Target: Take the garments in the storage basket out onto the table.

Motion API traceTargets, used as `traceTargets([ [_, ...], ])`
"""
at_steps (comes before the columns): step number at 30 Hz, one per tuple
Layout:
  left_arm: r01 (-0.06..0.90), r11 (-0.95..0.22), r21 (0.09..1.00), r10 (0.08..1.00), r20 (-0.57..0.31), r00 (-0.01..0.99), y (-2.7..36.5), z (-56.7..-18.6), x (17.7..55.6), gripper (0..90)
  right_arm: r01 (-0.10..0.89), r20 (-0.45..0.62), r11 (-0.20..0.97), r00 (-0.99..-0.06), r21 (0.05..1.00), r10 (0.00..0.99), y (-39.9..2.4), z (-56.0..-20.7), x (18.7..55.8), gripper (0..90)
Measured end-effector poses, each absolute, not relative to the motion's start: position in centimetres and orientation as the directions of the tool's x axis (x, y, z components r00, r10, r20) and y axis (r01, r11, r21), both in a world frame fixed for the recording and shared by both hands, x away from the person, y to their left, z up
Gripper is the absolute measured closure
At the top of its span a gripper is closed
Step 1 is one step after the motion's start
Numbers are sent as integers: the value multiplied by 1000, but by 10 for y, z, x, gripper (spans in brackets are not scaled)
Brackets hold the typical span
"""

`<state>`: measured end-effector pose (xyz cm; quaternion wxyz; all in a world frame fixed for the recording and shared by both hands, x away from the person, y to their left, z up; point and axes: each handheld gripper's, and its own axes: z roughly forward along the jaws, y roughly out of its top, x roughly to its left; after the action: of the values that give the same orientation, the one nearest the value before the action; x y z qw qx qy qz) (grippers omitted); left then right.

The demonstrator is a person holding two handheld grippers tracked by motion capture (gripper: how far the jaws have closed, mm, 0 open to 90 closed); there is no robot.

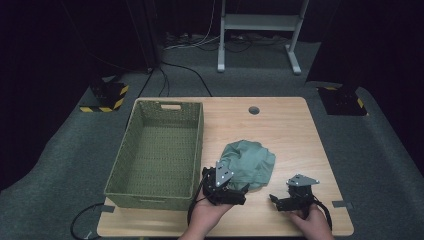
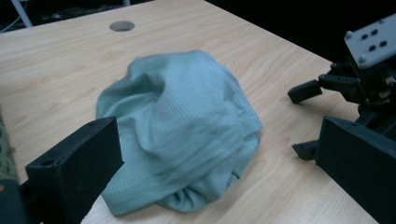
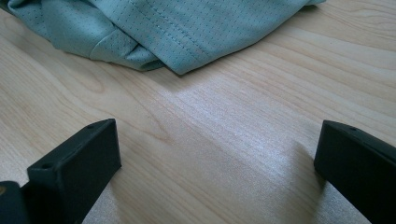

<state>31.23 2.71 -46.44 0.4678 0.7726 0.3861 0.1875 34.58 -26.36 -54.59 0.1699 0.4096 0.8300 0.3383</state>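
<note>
Both grippers, left gripper (image 1: 235, 191) and right gripper (image 1: 278, 199), are released and grasp nothing, near the crumpled green shirt (image 1: 248, 163) on the wooden table (image 1: 285, 125), so moving it into the empty green basket (image 1: 125, 172) has not begun.

A pale green cloth (image 1: 248, 163) with a fine dotted weave is seen on the light wood-grained table (image 1: 285, 125). An olive green woven basket (image 1: 131, 152) is seen; black jaws are shown.

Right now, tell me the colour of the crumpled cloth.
Pale green cloth, clearest in the left gripper view.
</note>
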Motion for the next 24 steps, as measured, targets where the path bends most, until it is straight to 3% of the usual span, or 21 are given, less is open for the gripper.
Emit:
traceTargets([
  [21,488,-391,780,748,-40,662,25,-540,301,7,565,-4,435,-607,701,795,-264,-546,346,0],
  [24,475,-432,767,737,-3,675,22,-544,300,5,565,-4,435,-607,701,795,-264,-546,346,0],
])
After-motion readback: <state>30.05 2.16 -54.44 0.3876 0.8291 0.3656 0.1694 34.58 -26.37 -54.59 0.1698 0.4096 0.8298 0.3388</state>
